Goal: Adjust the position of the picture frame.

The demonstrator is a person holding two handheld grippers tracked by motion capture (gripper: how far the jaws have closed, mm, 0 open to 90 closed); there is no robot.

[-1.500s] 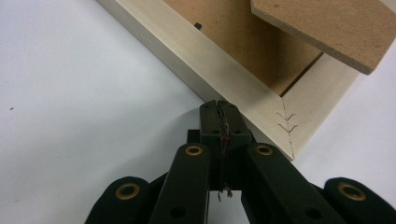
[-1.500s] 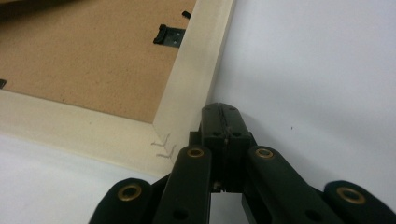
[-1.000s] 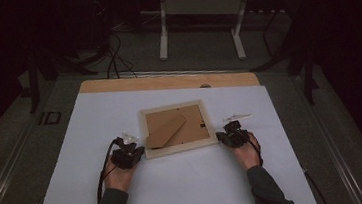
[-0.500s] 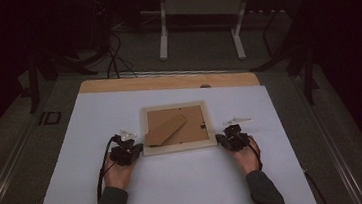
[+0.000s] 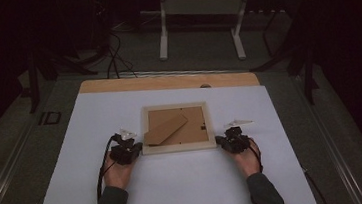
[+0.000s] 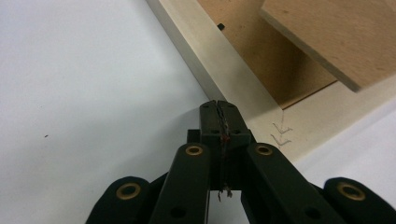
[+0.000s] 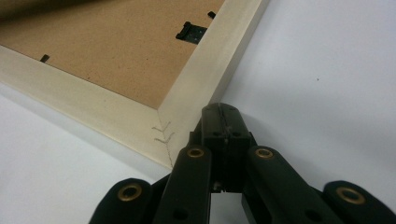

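- Left gripper (image 5: 132, 146): black two-jaw claw, jaws pressed together w/ nothing between them, tips right at the near-left corner of the pale wooden picture frame (image 5: 177, 146). In the left gripper view the closed tips (image 6: 219, 114) sit against the frame's outer edge; can't tell if they push or just touch.
- The frame lies face down, mid-table on the white table sheet (image 5: 177, 192), brown fibreboard backing (image 5: 191, 126) up. A loose tan wooden stand flap (image 5: 165, 127) lies slanted across the backing, left half.
- Small black retaining clip (image 7: 191, 31) on the backing's right side looks undone-able; a 2nd tab (image 7: 44, 58) near the lower rail.
- Right gripper (image 5: 225, 140): same story – jaws fully together, empty, tips (image 7: 223, 119) just beside the near-right corner.
- Step, my guess: squaring/steadying the frame from both corners, prep before working on the back.
- Next prob needs: jaws to part, then 1 claw pins the frame while the other goes for a clip or the flap. Slippery sheet, so the frame may skate.
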